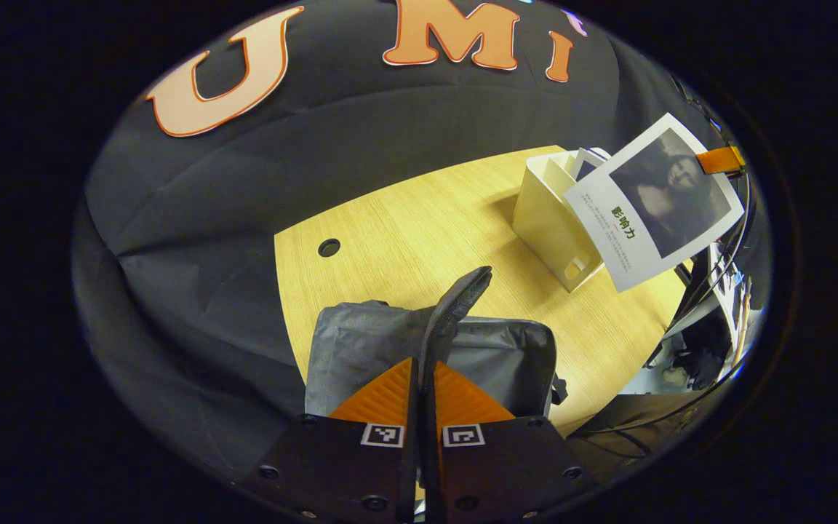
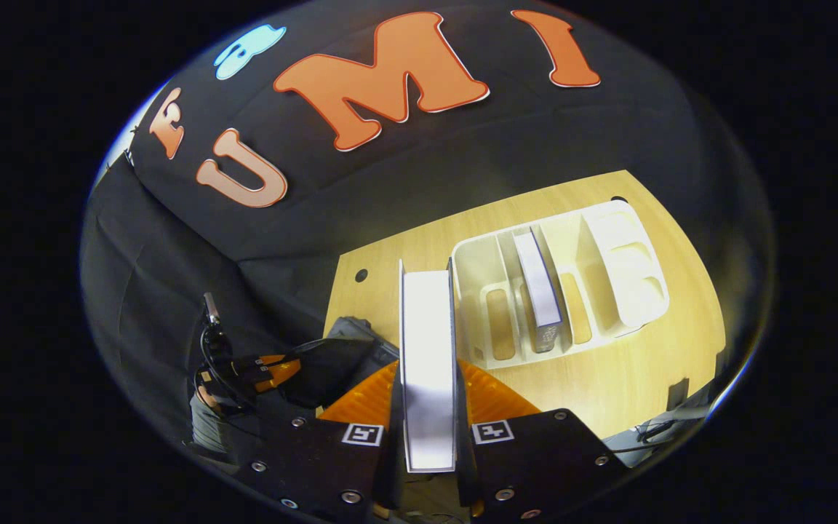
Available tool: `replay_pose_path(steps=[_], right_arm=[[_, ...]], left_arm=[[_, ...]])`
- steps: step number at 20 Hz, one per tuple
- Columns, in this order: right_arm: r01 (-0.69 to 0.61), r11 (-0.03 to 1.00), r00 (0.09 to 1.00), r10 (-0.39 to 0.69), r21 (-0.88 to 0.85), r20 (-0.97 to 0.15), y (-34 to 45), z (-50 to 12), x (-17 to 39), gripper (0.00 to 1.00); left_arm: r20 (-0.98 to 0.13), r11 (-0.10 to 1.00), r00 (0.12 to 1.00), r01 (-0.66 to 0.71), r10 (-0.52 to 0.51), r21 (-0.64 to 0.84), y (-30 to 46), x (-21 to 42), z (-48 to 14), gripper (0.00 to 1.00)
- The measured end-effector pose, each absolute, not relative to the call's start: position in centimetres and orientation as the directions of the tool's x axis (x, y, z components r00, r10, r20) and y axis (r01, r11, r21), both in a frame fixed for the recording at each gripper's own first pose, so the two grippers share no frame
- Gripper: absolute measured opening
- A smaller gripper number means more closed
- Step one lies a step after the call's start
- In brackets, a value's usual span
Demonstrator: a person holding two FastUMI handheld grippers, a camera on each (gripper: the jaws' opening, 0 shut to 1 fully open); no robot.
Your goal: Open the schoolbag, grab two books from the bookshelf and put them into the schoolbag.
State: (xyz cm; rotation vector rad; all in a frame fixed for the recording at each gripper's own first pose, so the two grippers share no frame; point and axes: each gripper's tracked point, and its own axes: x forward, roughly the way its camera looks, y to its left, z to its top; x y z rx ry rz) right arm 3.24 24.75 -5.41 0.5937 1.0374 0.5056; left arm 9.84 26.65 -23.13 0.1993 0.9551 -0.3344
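The grey schoolbag [image 1: 506,356] lies on the wooden table [image 1: 404,225] just below my left gripper [image 1: 423,367], which is shut on the bag's dark flap [image 1: 455,306] and holds it upright. My right gripper [image 2: 428,364] is shut on a white book [image 2: 428,327], held edge-on above the table. In the left gripper view the same book [image 1: 655,200] hangs tilted beside the white bookshelf [image 1: 550,218], with one of the right gripper's fingers [image 1: 721,159] at its top corner. Another book [image 2: 539,284] stands in a middle slot of the bookshelf [image 2: 623,269]. The left gripper [image 2: 266,371] shows at the bag [image 2: 350,331].
A round cable hole [image 1: 329,247] marks the table's far left corner. Black cloth walls the back and left. Cables and gear [image 1: 710,320] hang off the table's right edge. Bare tabletop lies between the bag and the bookshelf.
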Motion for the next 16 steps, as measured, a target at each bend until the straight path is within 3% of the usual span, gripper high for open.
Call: replay_pose_path(steps=[5,8,10,11,14,15,16], right_arm=[[-0.123,0.668,0.372,0.717,0.734,-0.590,28.2,-6.3,1.0,0.30],[-0.129,0.642,0.341,0.744,0.756,-0.574,30.5,-7.0,0.6,0.30],[-0.134,0.624,0.326,0.761,0.770,-0.561,31.9,-7.6,0.3,0.30],[-0.131,0.614,0.313,0.771,0.779,-0.555,32.7,-8.0,-0.1,0.30],[-0.100,0.583,0.276,0.795,0.806,-0.541,34.9,-9.7,-1.0,0.30],[-0.087,0.576,0.265,0.800,0.813,-0.538,35.7,-10.3,-1.3,0.30],[-0.072,0.567,0.257,0.805,0.821,-0.534,36.3,-10.9,-1.4,0.30]], left_arm=[[-0.813,0.939,0.549,0.343,-0.194,0.007,26.5,9.1,-22.9,0.10],[-0.801,0.943,0.573,0.330,-0.170,0.036,27.1,9.2,-22.3,0.01],[-0.794,0.950,0.586,0.311,-0.160,0.038,27.1,9.1,-21.8,0.10],[-0.793,0.955,0.587,0.295,-0.160,0.025,27.0,9.2,-21.8,0.05],[-0.785,0.966,0.599,0.259,-0.161,-0.001,27.3,8.3,-22.4,0.05],[-0.783,0.967,0.601,0.254,-0.159,-0.002,27.4,8.2,-22.4,0.10],[-0.780,0.969,0.607,0.247,-0.152,0.002,27.6,8.1,-22.2,0.05]])
